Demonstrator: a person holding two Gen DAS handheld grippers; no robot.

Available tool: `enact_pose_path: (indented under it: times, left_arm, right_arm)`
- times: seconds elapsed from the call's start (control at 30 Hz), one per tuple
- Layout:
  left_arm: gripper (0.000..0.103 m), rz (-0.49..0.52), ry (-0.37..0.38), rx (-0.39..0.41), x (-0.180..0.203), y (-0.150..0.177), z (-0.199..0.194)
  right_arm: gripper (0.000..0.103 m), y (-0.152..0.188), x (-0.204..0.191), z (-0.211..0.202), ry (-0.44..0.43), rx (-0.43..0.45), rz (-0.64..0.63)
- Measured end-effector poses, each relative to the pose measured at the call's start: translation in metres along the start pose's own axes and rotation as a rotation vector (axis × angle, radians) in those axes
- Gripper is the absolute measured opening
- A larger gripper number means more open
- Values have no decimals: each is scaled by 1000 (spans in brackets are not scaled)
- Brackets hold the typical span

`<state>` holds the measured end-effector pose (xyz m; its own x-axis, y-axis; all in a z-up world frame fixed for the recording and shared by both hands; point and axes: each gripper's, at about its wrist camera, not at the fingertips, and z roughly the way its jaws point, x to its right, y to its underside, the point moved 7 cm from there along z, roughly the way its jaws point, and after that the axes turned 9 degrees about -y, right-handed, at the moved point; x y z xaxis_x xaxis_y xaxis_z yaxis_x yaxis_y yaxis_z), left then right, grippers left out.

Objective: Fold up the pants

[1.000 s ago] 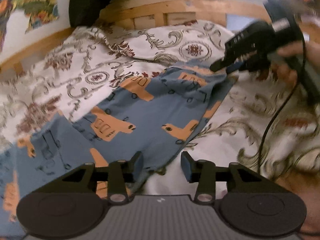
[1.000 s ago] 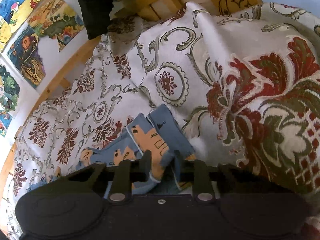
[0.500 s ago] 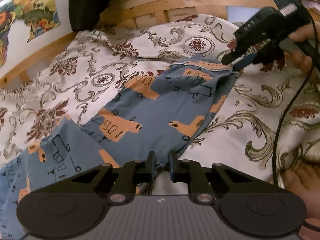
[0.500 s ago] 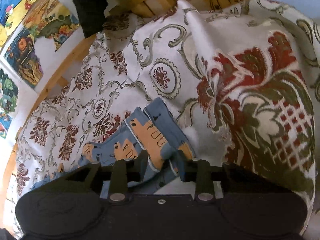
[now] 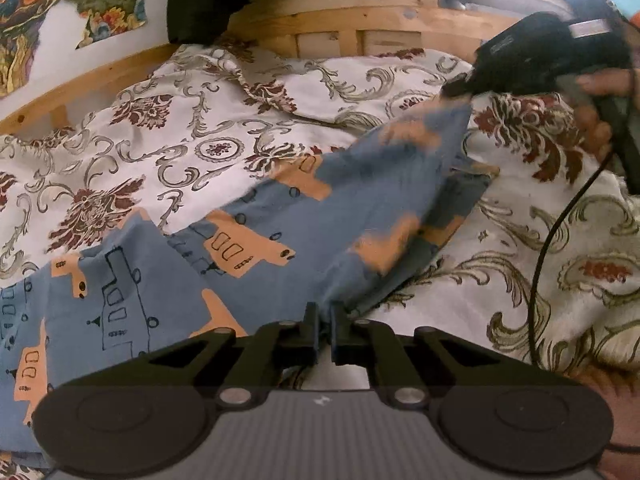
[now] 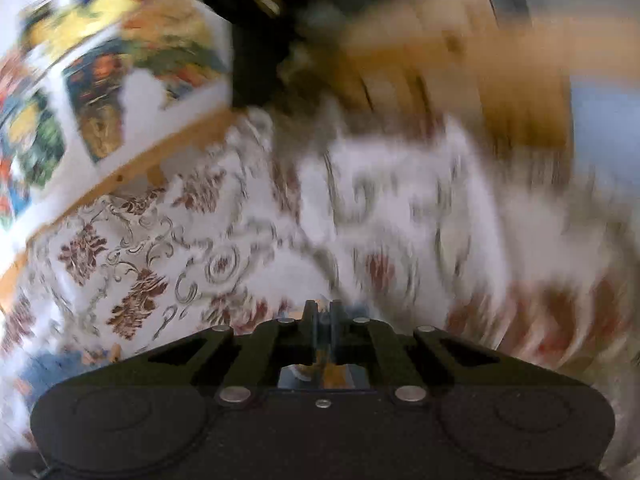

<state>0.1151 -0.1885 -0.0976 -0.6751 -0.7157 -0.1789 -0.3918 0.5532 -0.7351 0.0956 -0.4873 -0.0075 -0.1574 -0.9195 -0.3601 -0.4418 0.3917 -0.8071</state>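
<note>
**Both tongs clamp the pants' near end, lifted off the bedspread**

The pants (image 5: pixel 256 240), blue with orange vehicle prints, stretch across the patterned bedspread (image 5: pixel 200 120) with their long axis running from lower left to upper right in the left wrist view. The lower-left part lies flat on the cover and runs out of the frame; the upper-right end rises off the bed in a taut, blurred sheet.

The left gripper (image 5: pixel 325 328) is clenched on a pinch of blue fabric at the edge of the pants, directly in front of its camera, jaws nearly together with cloth between them. The right gripper (image 5: pixel 460 90) grips the far raised corner of the same end, held by a hand (image 5: pixel 600 120) at the upper right, a black cable (image 5: pixel 540 260) hanging from it. The cloth spans tight between the two tongs.

The right wrist view is heavily blurred. There the right gripper (image 6: pixel 323 320) stands closed, with a sliver of blue and orange cloth caught between the jaws. Beyond lie the bedspread, the wooden bed frame (image 6: pixel 460 80) and colourful pictures (image 6: pixel 80 80) on the wall.
</note>
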Motion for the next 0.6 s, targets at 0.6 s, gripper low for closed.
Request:
enact_pose_path:
  times: [0.6]
  left_arm:
    - [7, -104, 84, -41, -10, 1, 3]
  right_arm:
    - [41, 38, 18, 5, 97, -142, -102]
